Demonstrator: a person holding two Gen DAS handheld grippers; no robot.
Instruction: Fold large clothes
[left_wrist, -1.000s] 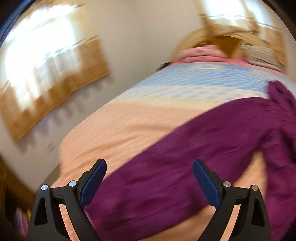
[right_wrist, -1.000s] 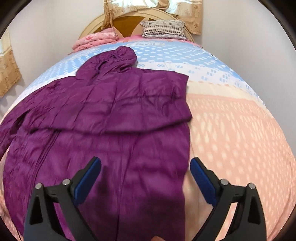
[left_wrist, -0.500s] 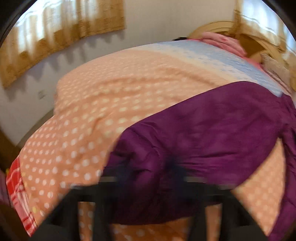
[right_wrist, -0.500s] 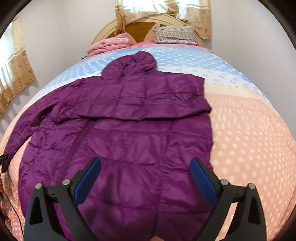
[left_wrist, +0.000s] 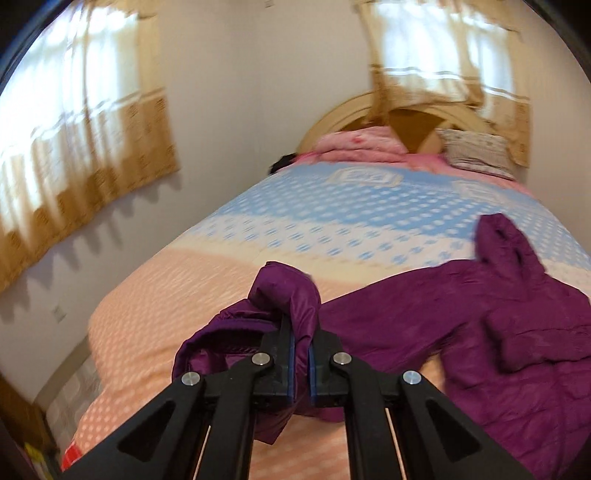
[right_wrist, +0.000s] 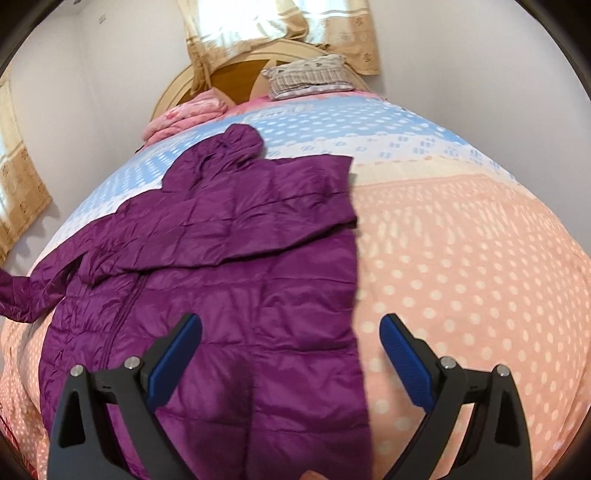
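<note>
Change: left gripper (left_wrist: 301, 354), wide open a second ago, now pinches the sleeve cuff (left_wrist: 291, 295) and lifts it | Right gripper (right_wrist: 290, 354): spread wide, empty, hovering | Purple hooded jacket (right_wrist: 229, 240): flat on bedspread (right_wrist: 461, 258), hood at 12 o'clock | Means: sleeve fold-in beginning.

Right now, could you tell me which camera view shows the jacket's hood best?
The right wrist view: the hood lies whole and unobstructed above the spread purple jacket. The left wrist view shows it only sideways near the frame's edge, slightly blurred.
</note>
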